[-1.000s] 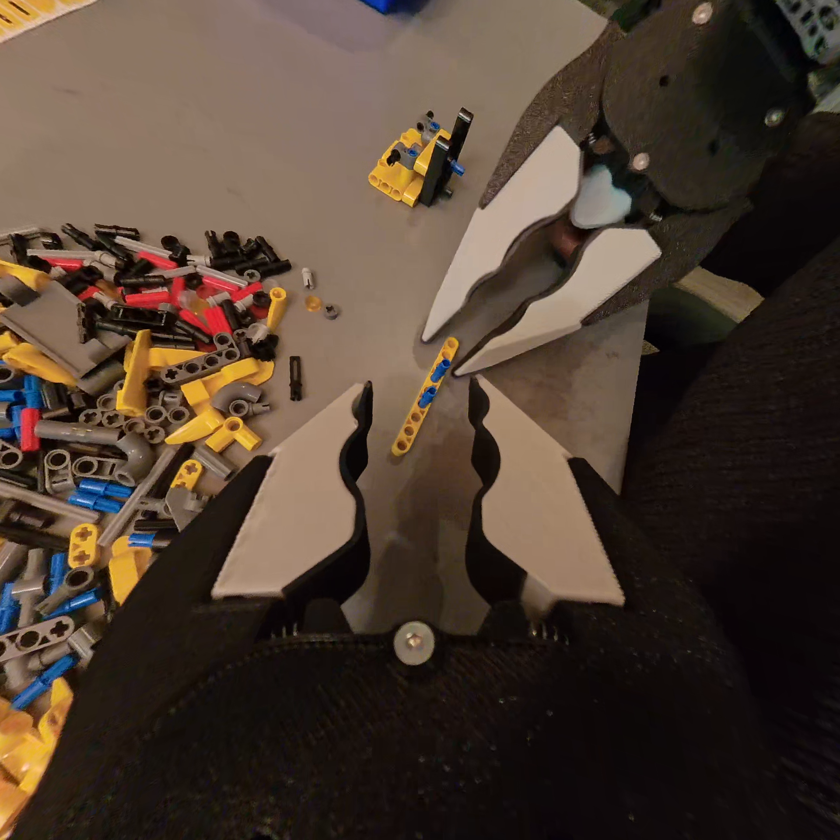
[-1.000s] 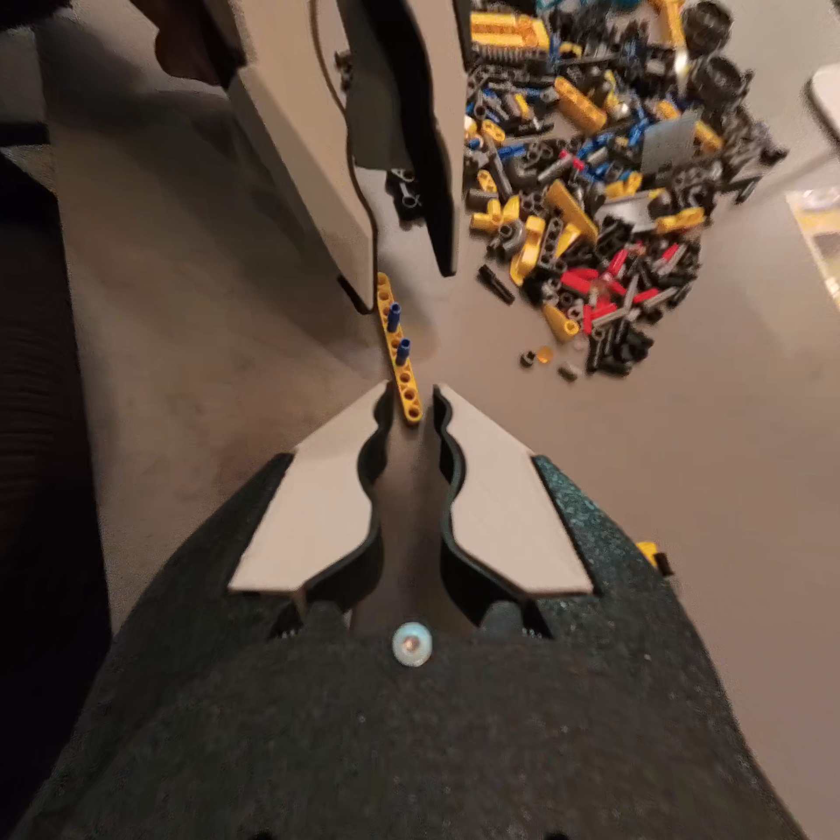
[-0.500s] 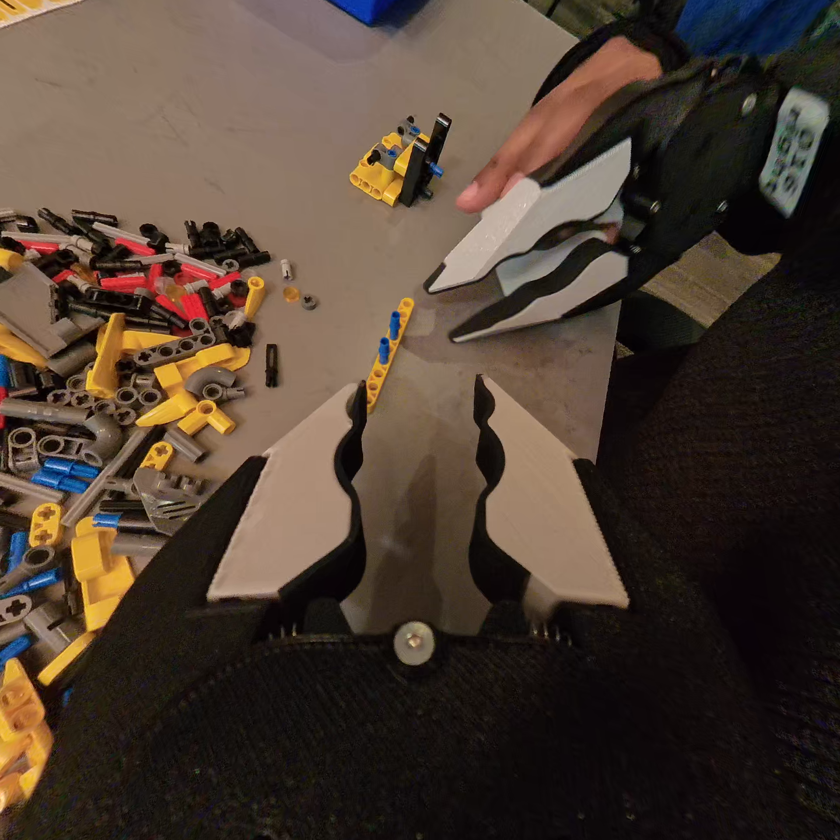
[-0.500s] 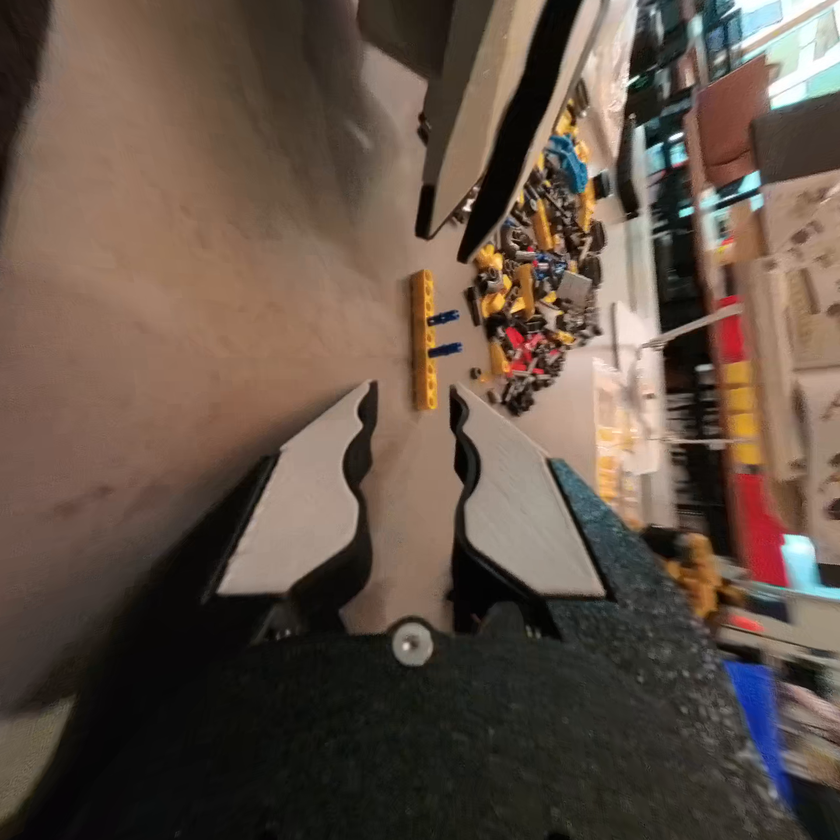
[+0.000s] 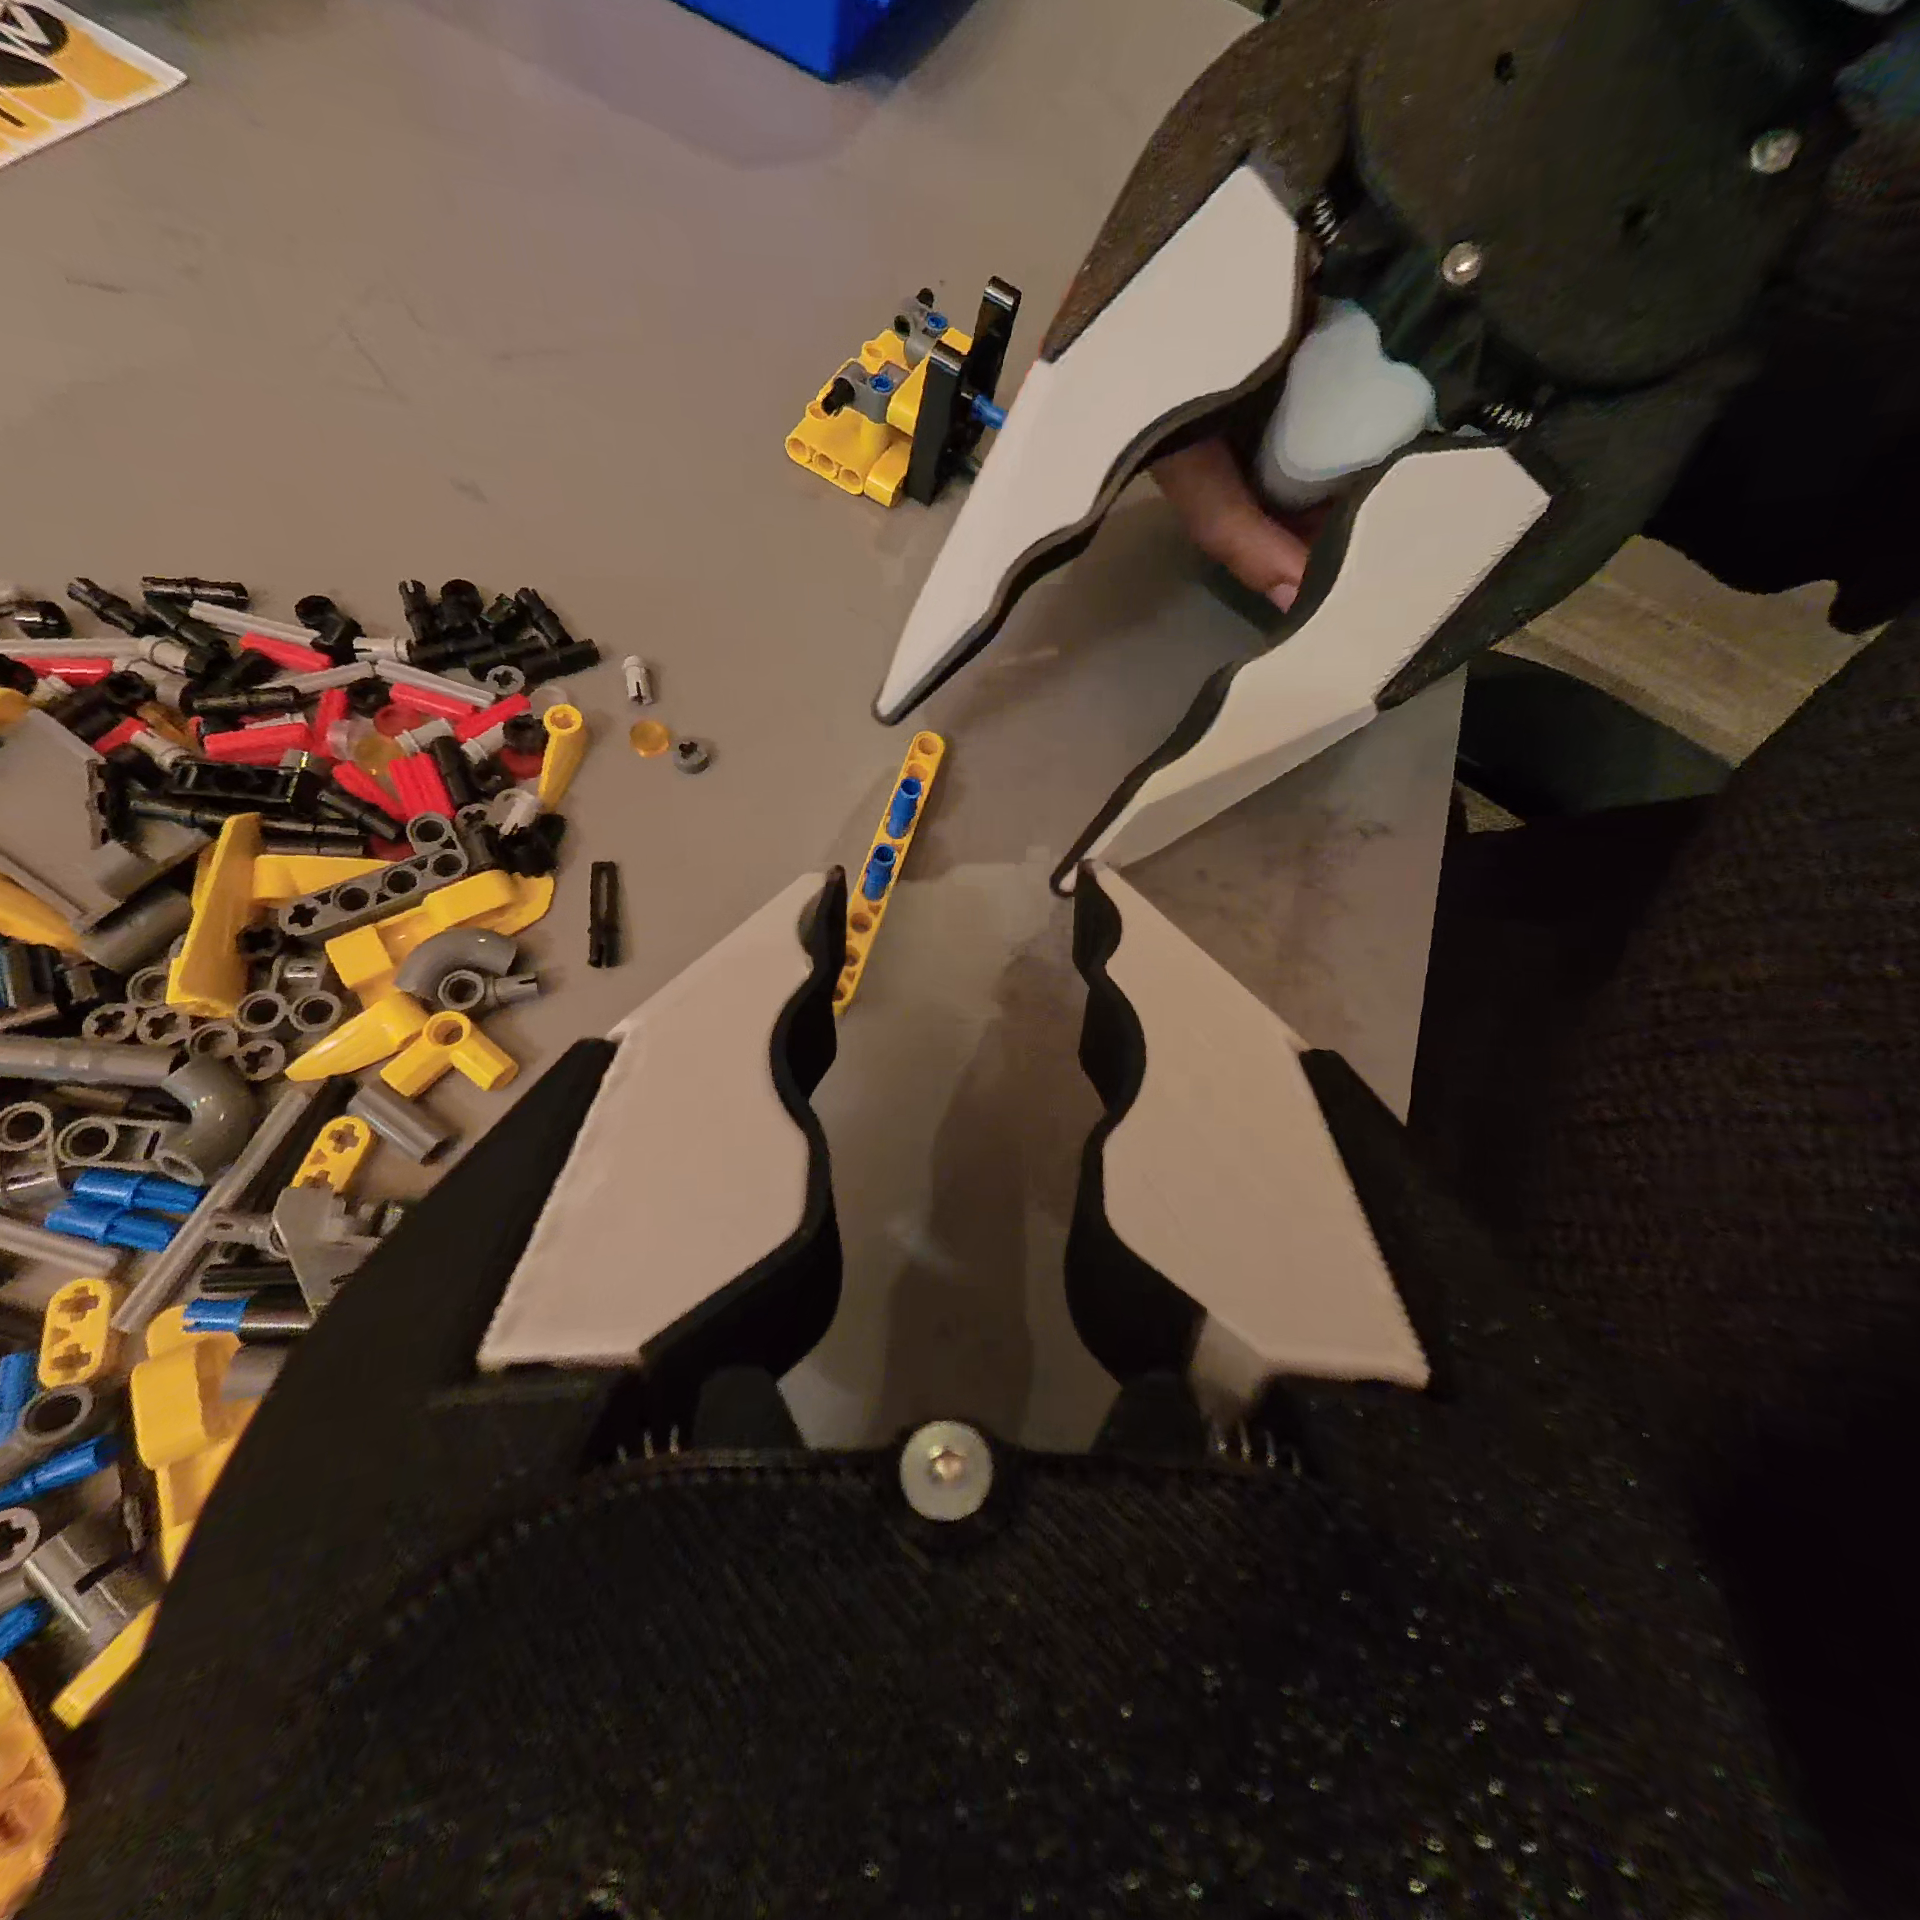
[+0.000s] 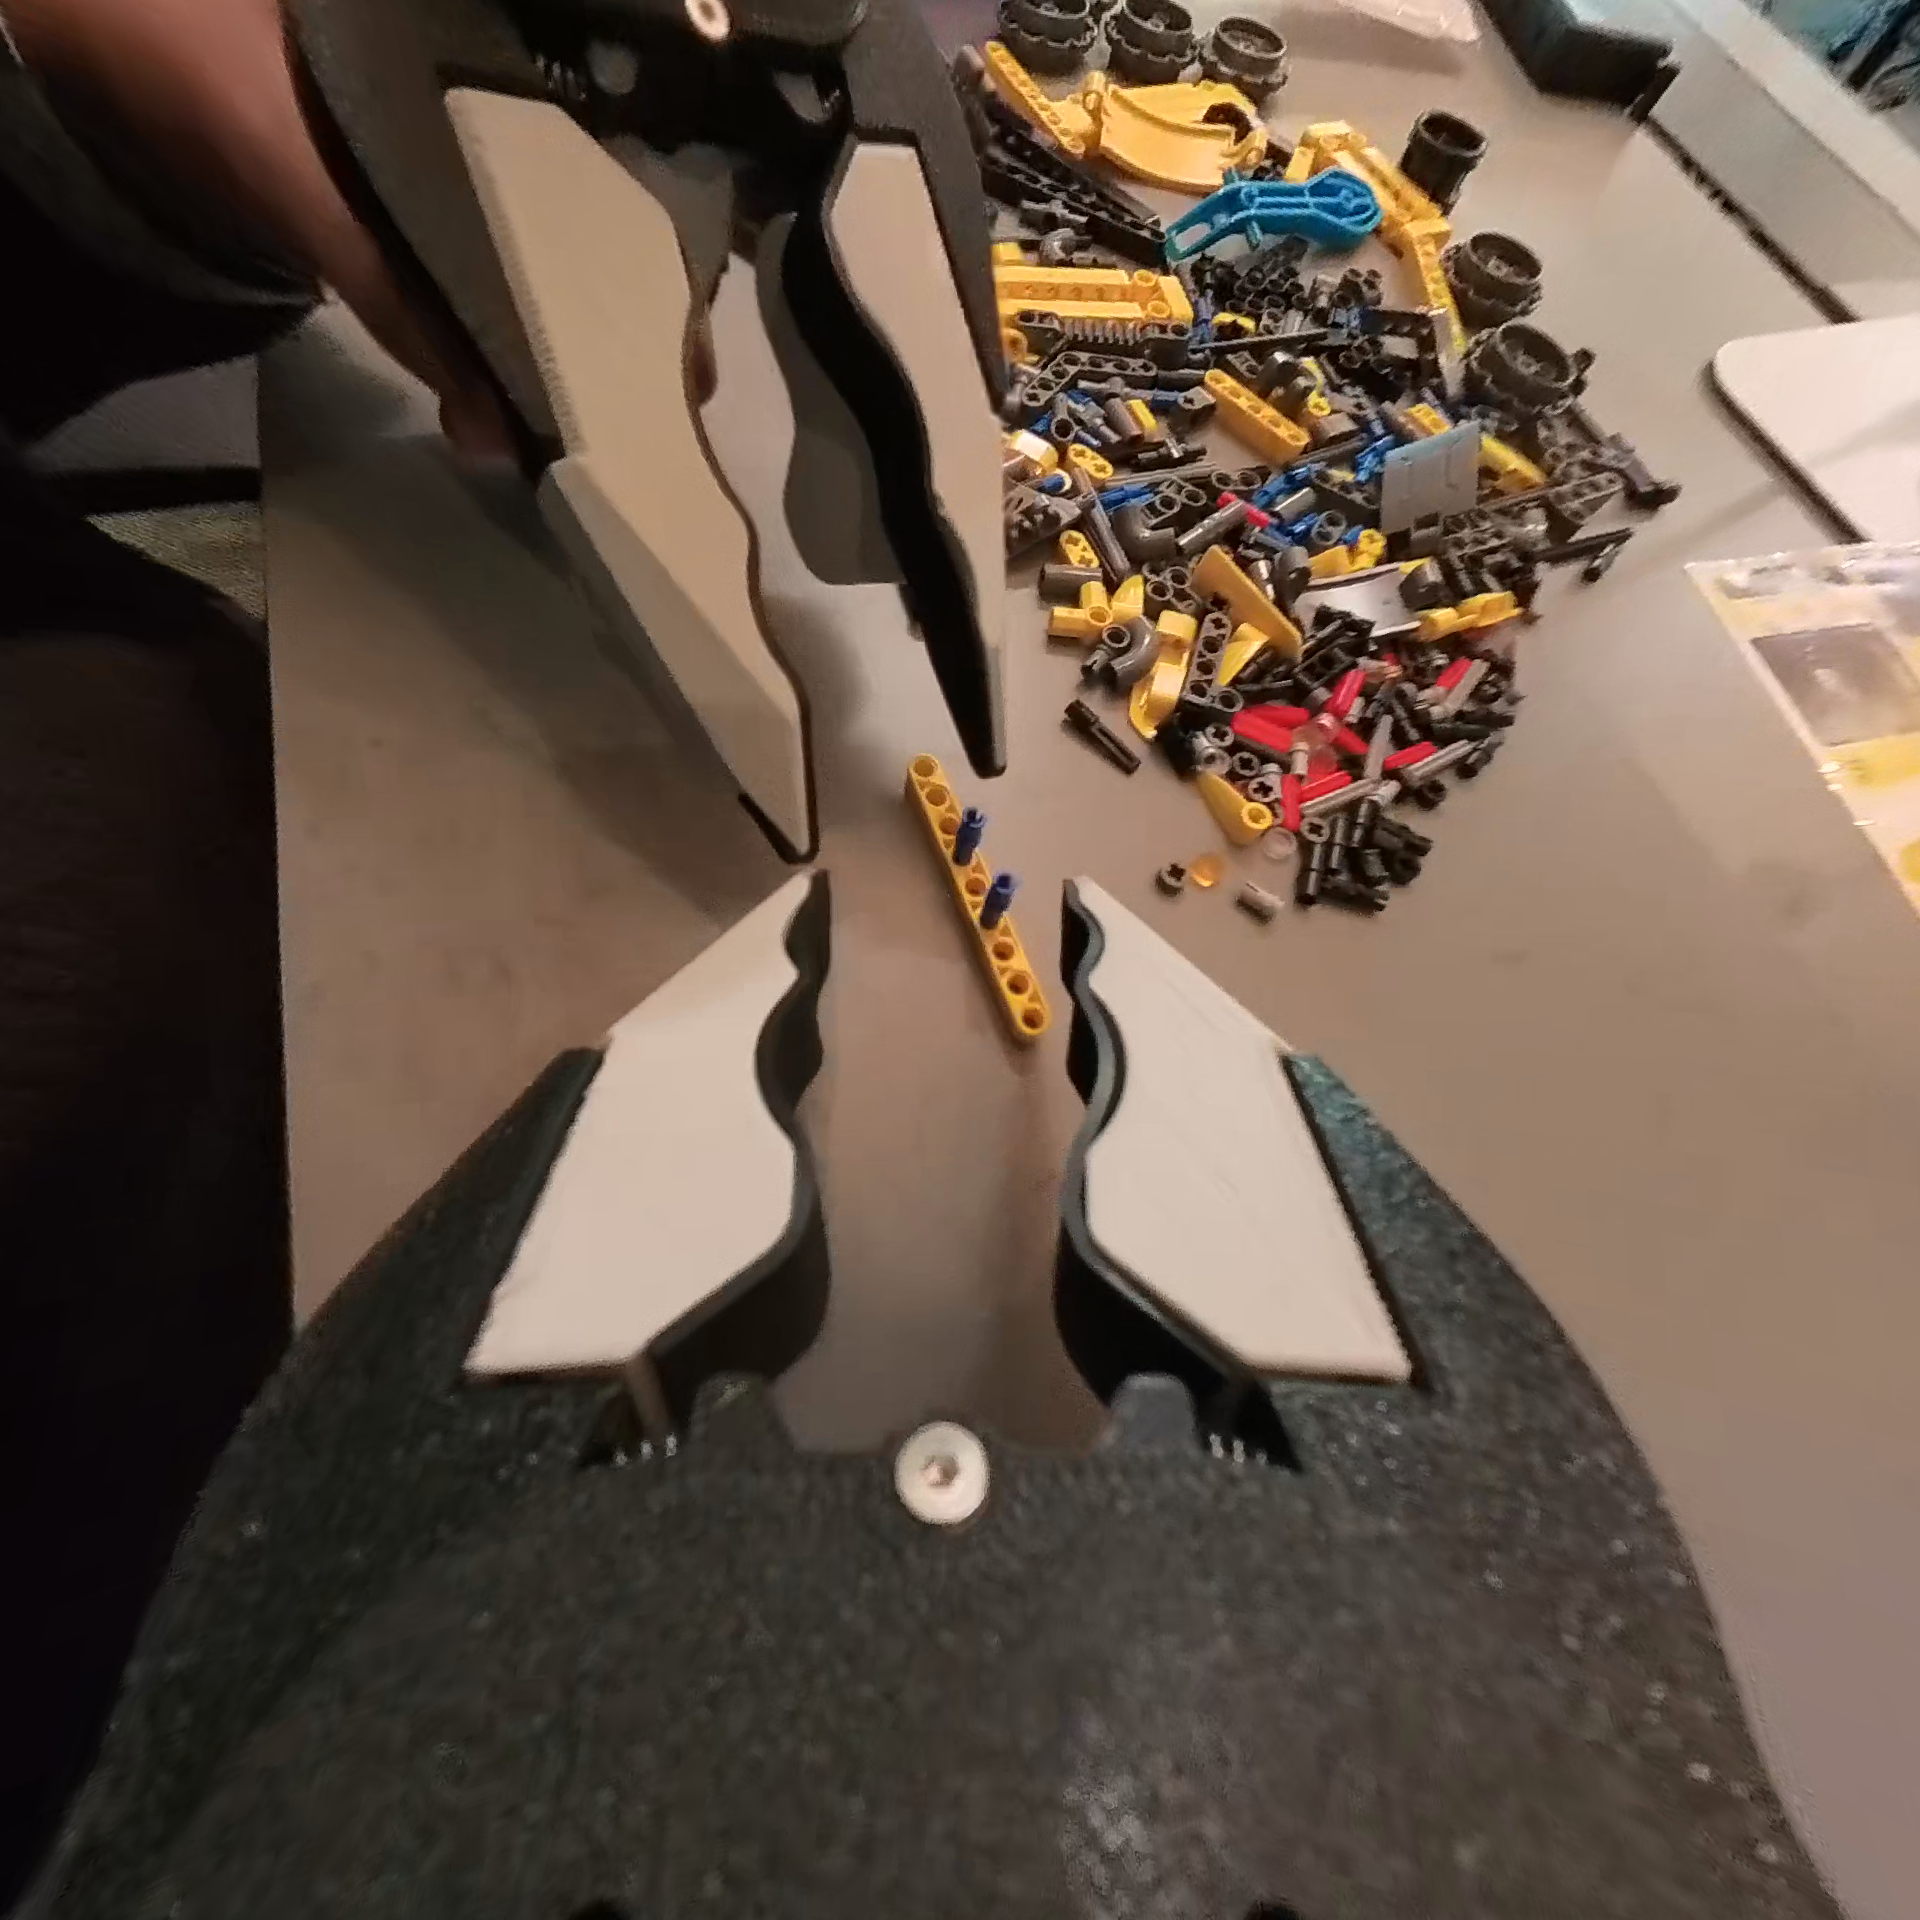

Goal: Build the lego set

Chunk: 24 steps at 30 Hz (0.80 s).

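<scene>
Swung back level from a sideways tilt, right tongs [image 6: 940,894] wide and empty over yellow pin-studded beam [image 6: 977,899] lying loose mid-frame on grey desk [image 6: 1455,1143], left tongs [image 5: 951,883] likewise wide, parts pile [image 5: 260,883] at left, small yellow assembly [image 5: 894,416] above.

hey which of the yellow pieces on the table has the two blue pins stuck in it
The long yellow beam lying alone on the table between the left gripper and the right gripper, apart from the pile.
</scene>
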Each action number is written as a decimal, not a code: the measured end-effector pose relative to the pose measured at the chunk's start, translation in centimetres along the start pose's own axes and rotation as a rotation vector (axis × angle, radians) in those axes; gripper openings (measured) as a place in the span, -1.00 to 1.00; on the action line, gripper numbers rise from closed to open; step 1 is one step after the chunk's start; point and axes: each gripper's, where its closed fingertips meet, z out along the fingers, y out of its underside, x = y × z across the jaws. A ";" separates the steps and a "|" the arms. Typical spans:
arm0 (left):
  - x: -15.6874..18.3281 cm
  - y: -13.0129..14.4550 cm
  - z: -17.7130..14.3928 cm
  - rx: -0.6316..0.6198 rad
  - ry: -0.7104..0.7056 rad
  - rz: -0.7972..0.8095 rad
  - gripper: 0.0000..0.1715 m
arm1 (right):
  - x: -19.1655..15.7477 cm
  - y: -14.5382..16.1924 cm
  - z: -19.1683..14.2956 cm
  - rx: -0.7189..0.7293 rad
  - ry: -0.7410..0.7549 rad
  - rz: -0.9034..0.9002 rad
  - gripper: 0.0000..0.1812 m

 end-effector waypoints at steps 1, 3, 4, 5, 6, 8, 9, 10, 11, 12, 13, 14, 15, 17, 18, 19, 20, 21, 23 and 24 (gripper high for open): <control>0.0 0.0 0.0 0.004 0.001 -0.001 -0.51 | -0.1 0.0 0.2 -0.003 -0.020 0.022 -0.48; 0.2 -0.2 -0.2 0.017 0.006 -0.008 -0.51 | -0.5 0.1 0.4 -0.012 -0.054 0.041 -0.46; 0.3 -0.3 -0.4 0.027 0.010 -0.013 -0.51 | -0.5 0.1 0.5 -0.016 -0.058 0.038 -0.45; 0.3 -0.3 -0.5 0.036 0.016 -0.020 -0.51 | -0.7 0.2 0.5 -0.022 -0.064 0.031 -0.45; 0.3 -0.4 -0.6 0.045 0.023 -0.029 -0.51 | -1.0 0.3 0.5 -0.027 -0.079 0.024 -0.45; 0.2 -0.4 -0.9 0.058 0.029 -0.046 -0.51 | -1.6 0.5 0.5 -0.039 -0.096 0.011 -0.45; 0.1 -0.5 -1.0 0.063 0.027 -0.051 -0.51 | -1.8 0.5 0.5 -0.043 -0.100 0.003 -0.45; 0.0 -0.5 -1.1 0.067 0.026 -0.055 -0.51 | -2.0 0.6 0.4 -0.045 -0.106 -0.004 -0.47; 0.0 -0.5 -1.2 0.069 0.026 -0.058 -0.51 | -2.4 0.7 0.3 -0.052 -0.123 -0.010 -0.51; -0.1 -0.4 -1.2 0.068 0.028 -0.061 -0.51 | -2.8 1.0 0.1 -0.065 -0.141 -0.016 -0.52; -0.1 -0.3 -1.2 0.065 0.028 -0.061 -0.50 | -3.1 1.4 -0.1 -0.082 -0.152 -0.022 -0.52; -0.1 -0.2 -1.2 0.060 0.027 -0.059 -0.50 | -3.3 1.7 -0.3 -0.098 -0.161 -0.029 -0.52; 0.0 -0.1 -1.2 0.055 0.027 -0.055 -0.50 | -3.4 1.9 -0.5 -0.104 -0.163 -0.034 -0.52; 0.0 0.0 -1.2 0.048 0.028 -0.046 -0.49 | -2.9 1.5 -1.1 -0.072 -0.127 -0.032 -0.51; 0.1 0.1 -1.1 0.048 0.030 -0.041 -0.48 | -2.4 1.0 -1.3 -0.046 -0.097 -0.027 -0.51; 0.1 0.1 -1.0 0.047 0.031 -0.035 -0.47 | -1.7 0.7 -1.5 -0.024 -0.064 -0.021 -0.53; 0.1 0.2 -0.9 0.042 0.027 -0.025 -0.47 | -1.4 0.5 -1.6 -0.011 -0.052 -0.019 -0.65; 0.0 0.4 -0.7 0.032 0.015 -0.012 -0.47 | -1.2 0.4 -1.5 -0.004 -0.051 -0.021 -0.66; -0.1 0.8 -0.2 -0.005 -0.003 0.011 -0.47 | -0.8 0.8 -0.9 -0.029 -0.053 -0.004 -0.59; -0.1 1.0 0.0 -0.025 -0.011 0.023 -0.47 | -1.0 1.1 -0.6 -0.057 -0.080 0.008 -0.47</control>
